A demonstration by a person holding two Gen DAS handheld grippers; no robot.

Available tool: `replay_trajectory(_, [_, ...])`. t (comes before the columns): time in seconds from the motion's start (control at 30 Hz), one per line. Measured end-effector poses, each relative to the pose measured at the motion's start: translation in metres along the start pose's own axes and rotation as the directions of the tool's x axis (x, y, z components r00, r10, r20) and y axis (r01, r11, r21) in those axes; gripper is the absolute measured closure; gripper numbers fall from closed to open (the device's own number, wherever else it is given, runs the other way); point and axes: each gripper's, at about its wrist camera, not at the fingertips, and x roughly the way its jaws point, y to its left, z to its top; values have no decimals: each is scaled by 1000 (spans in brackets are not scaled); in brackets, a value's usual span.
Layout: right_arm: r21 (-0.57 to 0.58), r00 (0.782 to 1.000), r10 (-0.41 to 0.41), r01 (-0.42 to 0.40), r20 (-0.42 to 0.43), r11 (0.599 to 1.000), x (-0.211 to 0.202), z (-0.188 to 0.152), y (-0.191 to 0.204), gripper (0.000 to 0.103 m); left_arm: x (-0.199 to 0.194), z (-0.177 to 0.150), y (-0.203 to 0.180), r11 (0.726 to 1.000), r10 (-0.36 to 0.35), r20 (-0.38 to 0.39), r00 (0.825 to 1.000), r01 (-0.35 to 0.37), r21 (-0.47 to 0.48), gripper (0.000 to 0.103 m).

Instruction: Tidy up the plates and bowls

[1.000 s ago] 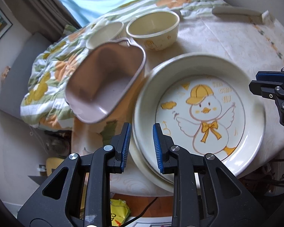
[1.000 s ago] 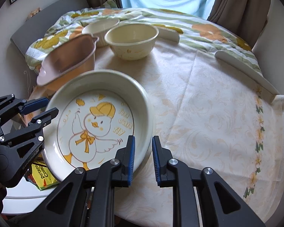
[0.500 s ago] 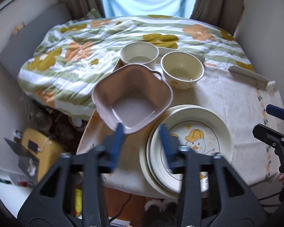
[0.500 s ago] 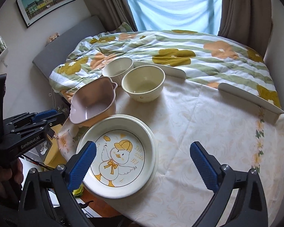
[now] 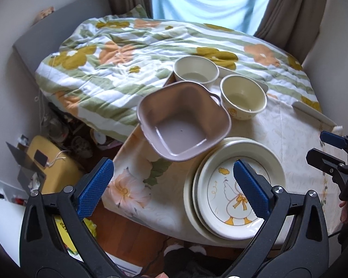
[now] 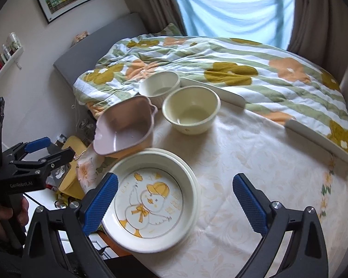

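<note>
Tabletop [image 6: 255,153], cloth-covered, fills lower right of right wrist view; floral bedding [image 6: 220,64] butts against its far edge.

Duck plate [image 6: 150,199] at lower centre, seated on a second plate [image 5: 189,199] whose rim shows at lower centre-right of left wrist view. Stack sits near tabletop's near-left edge: risk of tipping off if nudged.

Pink square bowl [image 6: 125,127] at centre left, beside stack rim, apparently overhanging tabletop edge; contact not resolvable. Risk: falls floorward if knocked.

Two cream bowls, nearer [image 6: 190,113] and farther [image 6: 159,85], upper centre; farther one sits at the bedding's edge, unstable if pushed.

Left tool [image 5: 174,185]: just opened wide, nothing between.

Right tool [image 6: 175,199]: also just opened, wide apart, nothing between.
</note>
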Motion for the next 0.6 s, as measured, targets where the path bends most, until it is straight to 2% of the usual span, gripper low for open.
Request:
replay_trajectory(0.1, [-21,999,30,-30,-18,999,16,20,6,4,7,7,12,999,-19,-1,1000,19,-46,0])
replay_trajectory(0.2, [-5,993,96,-96,-68,995,41,37,10,4,22,13,27,994,-43,-22,999,41,-97,0])
replay_trajectory(0.3, [6,985,125,-125,-116,992,69,49,13,4,39,17,41,986,-61,-37,997,55,-154,1])
replay_trajectory(0.47, [61,964,172,-163,-204,985,119,64,14,5,76,21,64,954,-128,-87,988,99,-284,1])
replay_trajectory(0.53, [82,956,190,-175,-224,981,135,67,13,8,89,22,69,947,-135,-105,985,98,-306,1])
replay_trajectory(0.6, [89,948,200,-183,-249,979,152,71,15,23,104,22,73,936,-165,-123,979,116,-332,1])
